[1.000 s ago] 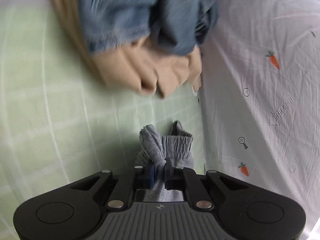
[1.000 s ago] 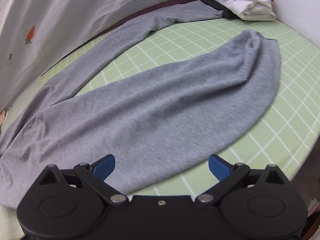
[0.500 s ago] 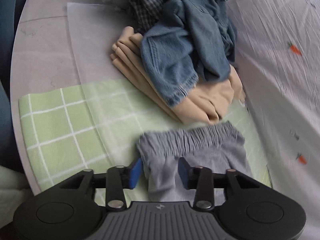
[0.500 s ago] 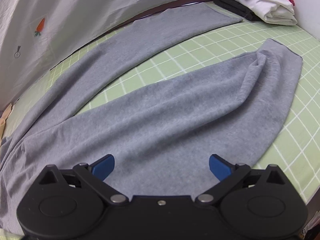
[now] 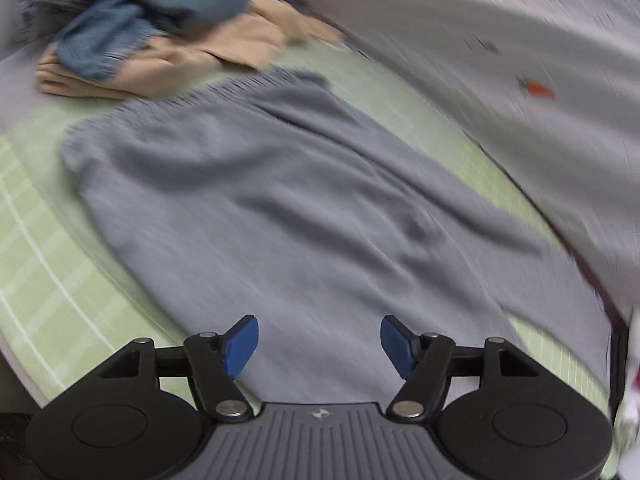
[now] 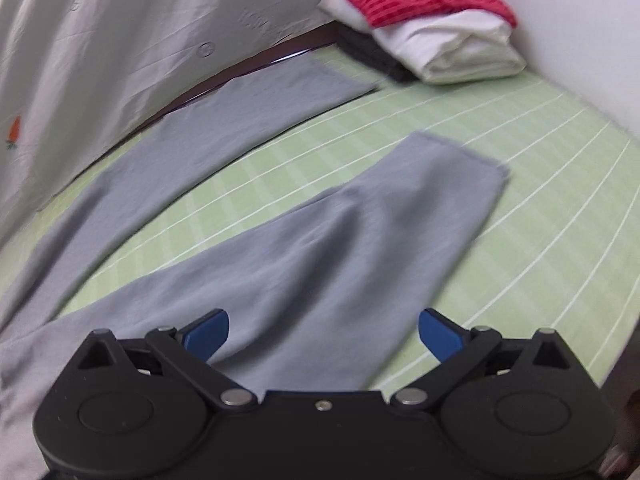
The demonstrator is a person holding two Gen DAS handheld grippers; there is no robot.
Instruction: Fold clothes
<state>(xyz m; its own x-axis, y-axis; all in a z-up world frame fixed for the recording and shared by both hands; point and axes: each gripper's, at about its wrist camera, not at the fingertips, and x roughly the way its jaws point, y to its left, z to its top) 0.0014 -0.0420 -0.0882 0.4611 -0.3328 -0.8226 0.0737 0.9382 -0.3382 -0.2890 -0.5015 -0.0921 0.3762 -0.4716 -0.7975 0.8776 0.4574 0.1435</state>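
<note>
A: Item one is requested: the garment and its lie.

B: Grey trousers [image 5: 280, 208] are entered as spread flat on the green checked sheet [image 6: 520, 184]. The waistband is seen in the left wrist view, next to a heap of tan and blue clothes [image 5: 152, 44]. The two legs are splayed apart in the right wrist view, with their cuffs toward a folded stack [image 6: 432, 40].

A: Item two: the tools.

B: The left gripper [image 5: 319, 346] is recorded with its jaws apart, nothing held, over the seat end. The right gripper [image 6: 323, 334] is likewise spread and empty, over the nearer leg.

A: Item three: the governing relation.

B: The long axis is judged to run from waistband to cuffs, from the left tool's side toward the right's. The cuffs are judged to be nearer the right gripper.
</note>
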